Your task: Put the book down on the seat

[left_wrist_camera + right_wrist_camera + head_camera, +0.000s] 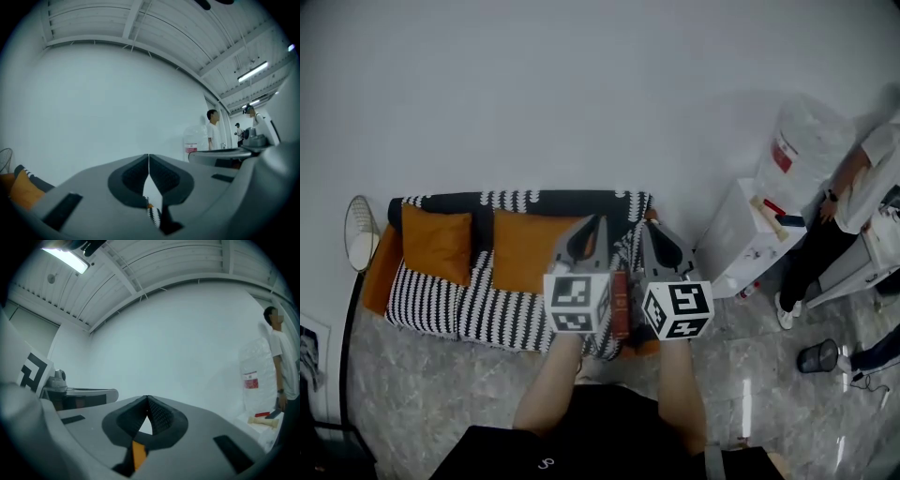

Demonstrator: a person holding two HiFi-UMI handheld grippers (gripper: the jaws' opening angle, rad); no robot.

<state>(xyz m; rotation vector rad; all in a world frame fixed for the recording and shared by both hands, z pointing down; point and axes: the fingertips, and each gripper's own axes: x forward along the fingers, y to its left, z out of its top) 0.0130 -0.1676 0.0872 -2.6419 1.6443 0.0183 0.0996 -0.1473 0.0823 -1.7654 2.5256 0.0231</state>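
Note:
An orange sofa [525, 246] with a black-and-white striped throw stands against the white wall. A thin red-brown book [621, 305] shows edge-on between my two marker cubes, over the right end of the sofa seat. Neither gripper holds it. My left gripper [598, 219] and right gripper [643, 225] are raised side by side above the sofa, pointing level at the wall. In the left gripper view the left gripper [148, 157] has its tips touching, with nothing between them. The right gripper [147, 399] is likewise shut and empty.
An orange cushion [437, 242] leans at the sofa's left end, with a small fan [360, 231] beside it. Right of the sofa stands a white cabinet [733, 246] with a wrapped water bottle [799, 141]. A person [844, 202] stands there. A black bin [817, 356] sits on the marble floor.

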